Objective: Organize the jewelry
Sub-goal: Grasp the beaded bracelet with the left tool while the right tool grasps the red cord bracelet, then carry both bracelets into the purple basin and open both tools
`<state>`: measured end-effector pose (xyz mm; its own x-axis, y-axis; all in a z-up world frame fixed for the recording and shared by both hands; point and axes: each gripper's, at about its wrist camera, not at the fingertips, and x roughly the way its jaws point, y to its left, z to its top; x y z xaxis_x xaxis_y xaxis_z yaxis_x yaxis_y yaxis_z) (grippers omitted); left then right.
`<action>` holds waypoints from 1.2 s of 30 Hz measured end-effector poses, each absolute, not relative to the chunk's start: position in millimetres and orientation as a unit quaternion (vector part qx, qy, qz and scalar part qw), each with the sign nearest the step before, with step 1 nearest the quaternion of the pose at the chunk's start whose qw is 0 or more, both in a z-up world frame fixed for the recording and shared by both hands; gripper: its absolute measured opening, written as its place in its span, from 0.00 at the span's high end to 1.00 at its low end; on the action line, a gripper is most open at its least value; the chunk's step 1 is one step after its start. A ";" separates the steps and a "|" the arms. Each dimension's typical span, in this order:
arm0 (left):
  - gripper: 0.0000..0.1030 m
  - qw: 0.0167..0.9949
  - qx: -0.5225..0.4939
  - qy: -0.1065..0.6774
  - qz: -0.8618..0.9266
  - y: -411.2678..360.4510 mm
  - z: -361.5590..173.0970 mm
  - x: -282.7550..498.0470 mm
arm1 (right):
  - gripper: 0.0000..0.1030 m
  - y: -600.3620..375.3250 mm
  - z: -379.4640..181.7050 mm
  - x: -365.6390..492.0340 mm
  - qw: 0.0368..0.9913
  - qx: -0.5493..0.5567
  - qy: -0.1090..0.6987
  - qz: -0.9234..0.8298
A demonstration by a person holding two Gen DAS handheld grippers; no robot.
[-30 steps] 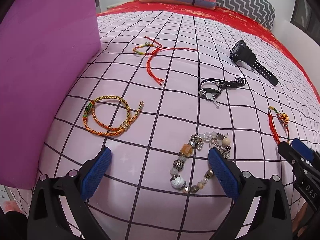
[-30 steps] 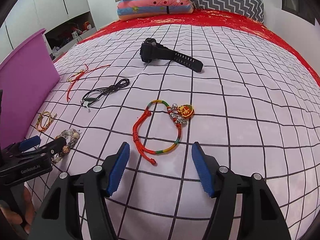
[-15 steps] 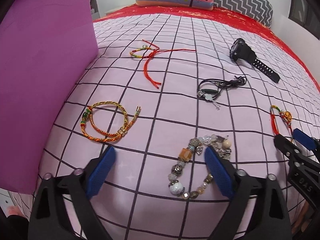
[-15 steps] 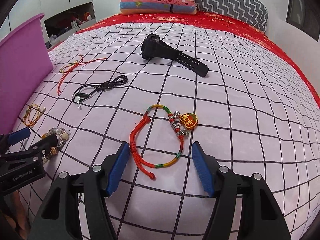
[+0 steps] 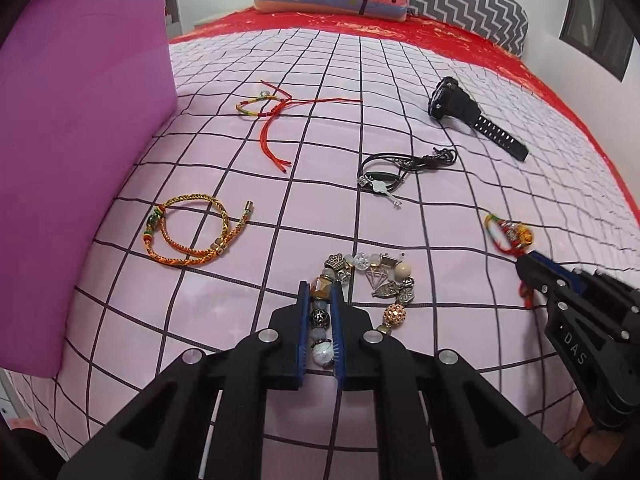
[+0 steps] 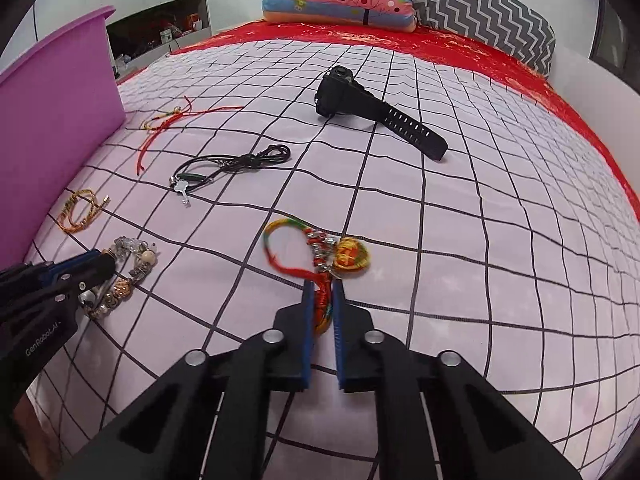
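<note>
Jewelry: six pieces laid out on the bed (image 5: 400, 92), all ahead of or between the two pairs of tongs.
Left tongs (image 5: 320, 312): jaws have just been closing, and now they pinch the near side of the beaded charm bracelet (image 5: 372, 280), beads caught between the blue pads.
Right tongs (image 6: 322, 300): jaws have just been closing too, now clamped on the red cord of the red charm bracelet (image 6: 320, 252); its loop and orange charm lie just beyond the tips.
Gold braided bracelet (image 5: 192, 230): ahead and left of the left tongs, near the purple bin (image 5: 80, 160).
Red string bracelet (image 5: 276, 116): further out past the gold one, tails trailing.
Black cord necklace (image 6: 224, 168): ahead and left of the right tongs, with a small silver pendant.
Black watch (image 6: 372, 112): farthest out, beyond the right tongs, strap stretched flat.
Pillows (image 6: 344, 0): stacked at the far end of the bed.
</note>
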<state>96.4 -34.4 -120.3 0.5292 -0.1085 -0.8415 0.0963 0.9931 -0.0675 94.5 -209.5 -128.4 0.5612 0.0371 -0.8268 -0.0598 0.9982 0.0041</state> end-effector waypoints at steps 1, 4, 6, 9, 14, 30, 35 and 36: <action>0.90 0.873 -0.013 0.483 -0.063 -32.7 -119.2 95.7 | 0.92 -212.3 -127.3 93.1 0.883 0.001 0.468 0.032; 0.90 0.869 -0.028 0.489 -0.074 -29.8 -117.0 92.0 | 0.93 -217.8 -124.0 87.2 0.883 0.027 0.466 0.037; 0.90 0.866 -0.036 0.491 -0.083 -28.2 -114.1 88.1 | 0.93 -218.4 -120.3 81.8 0.885 0.036 0.463 0.038; 0.90 0.868 -0.040 0.486 -0.090 -27.2 -106.9 81.1 | 0.93 -217.4 -111.7 72.8 0.889 0.046 0.454 0.041; 0.90 0.873 -0.042 0.475 -0.100 -23.8 -91.5 68.1 | 0.93 -211.9 -95.0 58.5 0.893 0.055 0.444 0.050; 0.90 0.894 -0.058 0.431 -0.112 6.2 -28.2 26.6 | 0.93 -186.4 -36.9 19.3 0.911 0.060 0.402 0.069; 0.90 0.903 -0.064 0.409 -0.112 18.6 -1.9 18.3 | 0.93 -174.9 -13.8 14.2 0.917 0.063 0.385 0.081; 0.90 0.905 -0.067 0.404 -0.113 22.3 4.9 17.3 | 0.93 -172.8 -10.2 14.0 0.918 0.062 0.382 0.083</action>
<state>17.3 22.3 4.9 0.6477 -0.2591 -0.7165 0.1503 0.9654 -0.2133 14.0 -172.8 -10.2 0.6948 0.1995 -0.6910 -0.1045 0.9786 0.1774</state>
